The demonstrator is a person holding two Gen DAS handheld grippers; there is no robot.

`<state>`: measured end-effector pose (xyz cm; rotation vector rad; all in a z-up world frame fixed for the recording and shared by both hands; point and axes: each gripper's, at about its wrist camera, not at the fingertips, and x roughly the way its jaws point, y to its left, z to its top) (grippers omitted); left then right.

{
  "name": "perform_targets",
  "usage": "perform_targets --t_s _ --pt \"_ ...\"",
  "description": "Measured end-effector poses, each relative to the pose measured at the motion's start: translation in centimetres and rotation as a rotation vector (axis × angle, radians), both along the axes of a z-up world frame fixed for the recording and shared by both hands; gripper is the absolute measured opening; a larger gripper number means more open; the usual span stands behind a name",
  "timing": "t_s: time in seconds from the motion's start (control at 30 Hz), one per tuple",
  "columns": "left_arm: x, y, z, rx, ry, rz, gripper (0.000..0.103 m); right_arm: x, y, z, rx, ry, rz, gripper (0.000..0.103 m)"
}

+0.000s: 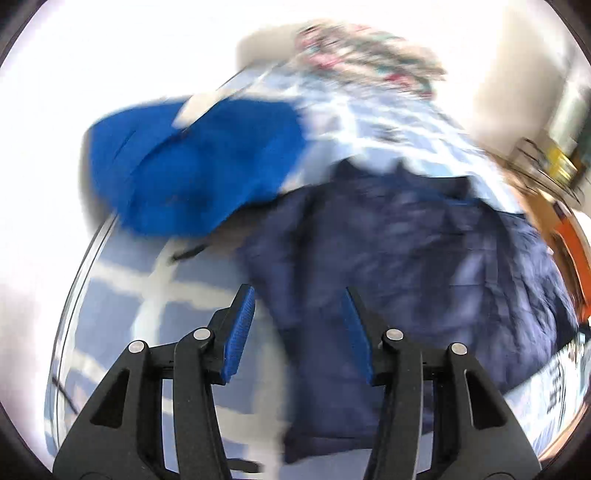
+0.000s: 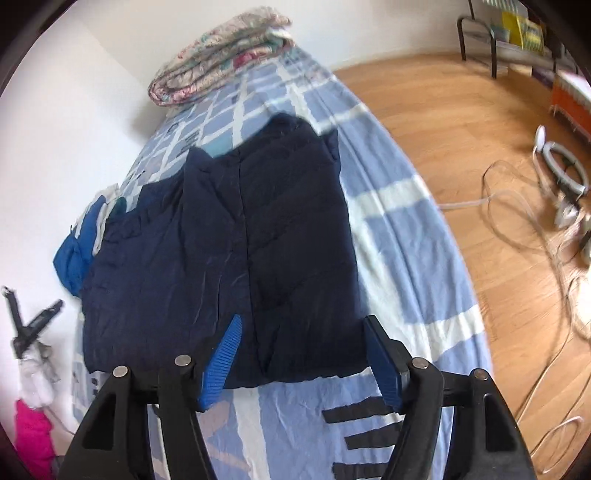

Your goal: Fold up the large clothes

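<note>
A dark navy quilted jacket (image 2: 236, 254) lies spread flat on the blue-and-white checked bed (image 2: 399, 229), hem toward me. It also shows, blurred, in the left wrist view (image 1: 391, 266). My right gripper (image 2: 303, 328) is open and empty, hovering just above the jacket's hem. My left gripper (image 1: 299, 299) is open and empty, over the jacket's left edge. A bright blue garment (image 1: 195, 173) lies bunched beyond it; in the right wrist view it (image 2: 77, 251) sits against the wall at the jacket's left.
A folded floral quilt (image 2: 218, 55) lies at the bed's far end. A white wall runs along the bed's left. Right of the bed is wooden floor (image 2: 461, 122) with loose cables (image 2: 546, 236), a white device and a shelf rack (image 2: 517, 33). A pink item (image 2: 31, 439) lies lower left.
</note>
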<state>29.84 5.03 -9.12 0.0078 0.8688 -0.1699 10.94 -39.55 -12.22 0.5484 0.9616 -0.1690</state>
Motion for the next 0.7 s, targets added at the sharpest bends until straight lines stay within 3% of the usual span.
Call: perform_targets --t_s 0.07,0.1,0.13,0.23,0.37,0.4,0.5,0.57,0.63,0.7 --pt "-0.5 -3.7 0.5 0.015 -0.041 -0.079 0.05 0.9 0.0 -0.3 -0.013 0.009 0.02 0.062" --pt "-0.4 -5.2 0.3 0.029 -0.049 -0.111 0.05 1.6 -0.1 -0.7 -0.025 0.038 0.028 0.047" --pt "-0.1 -6.7 -0.5 0.042 -0.039 -0.143 0.05 2.7 0.0 -1.6 -0.06 0.086 0.033 0.037" --pt "1.6 -8.9 -3.8 0.044 0.057 -0.156 0.05 4.3 0.5 -3.0 -0.16 0.129 0.049 0.02" --pt "3.7 -8.7 -8.6 0.127 0.117 -0.079 0.05 5.7 0.1 -4.9 -0.193 0.171 0.025 0.016" --pt "4.2 -7.8 -9.7 0.109 0.143 -0.051 0.05 5.9 0.2 -4.8 -0.224 0.167 0.041 0.016" --pt "4.7 -6.6 -10.6 0.082 0.145 -0.023 0.05 4.8 0.1 -3.3 -0.229 0.127 0.032 0.023" --pt "4.5 -6.6 -9.6 0.066 0.139 -0.008 0.05 3.1 0.1 -1.6 -0.223 0.089 -0.012 0.039" --pt "3.9 -7.0 -7.9 -0.014 0.119 -0.017 0.05 1.1 0.5 0.0 -0.212 0.051 -0.037 0.064" --pt "2.9 -8.2 -6.3 -0.098 0.11 -0.061 0.05 -1.1 1.3 0.8 -0.179 0.027 -0.046 0.075"
